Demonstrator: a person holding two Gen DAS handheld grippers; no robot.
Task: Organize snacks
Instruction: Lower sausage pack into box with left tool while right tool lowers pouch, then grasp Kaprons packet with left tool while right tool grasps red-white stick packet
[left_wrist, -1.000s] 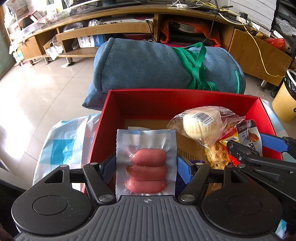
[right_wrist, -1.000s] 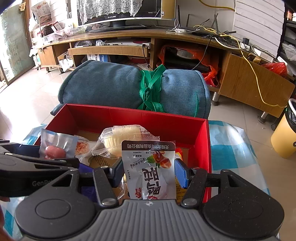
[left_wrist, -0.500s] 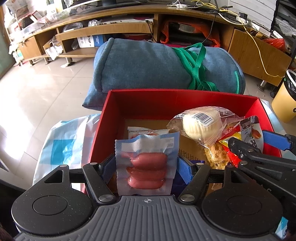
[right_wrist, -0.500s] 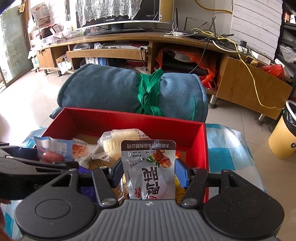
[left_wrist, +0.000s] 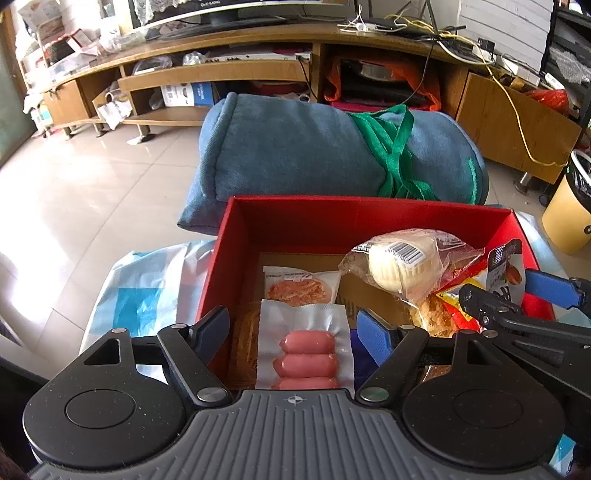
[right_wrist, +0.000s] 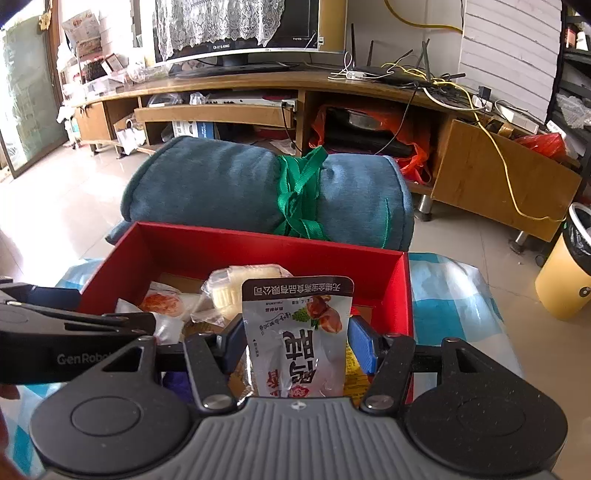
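Left wrist view: the left gripper (left_wrist: 293, 326) is spreading its jaws, wider than a second ago, and the clear vacuum pack of three pink sausages (left_wrist: 306, 350) that they clamped then now lies loose between them, dropped lower into the near left of the red cardboard box (left_wrist: 369, 216). This uncovers a flat pack of orange meat slices (left_wrist: 299, 287) just beyond. Right wrist view: the right gripper (right_wrist: 295, 341) stays clamped on the upright white snack pouch with printed characters (right_wrist: 297, 332), over the box's near right. A bagged pale bun (left_wrist: 400, 264) sits between them.
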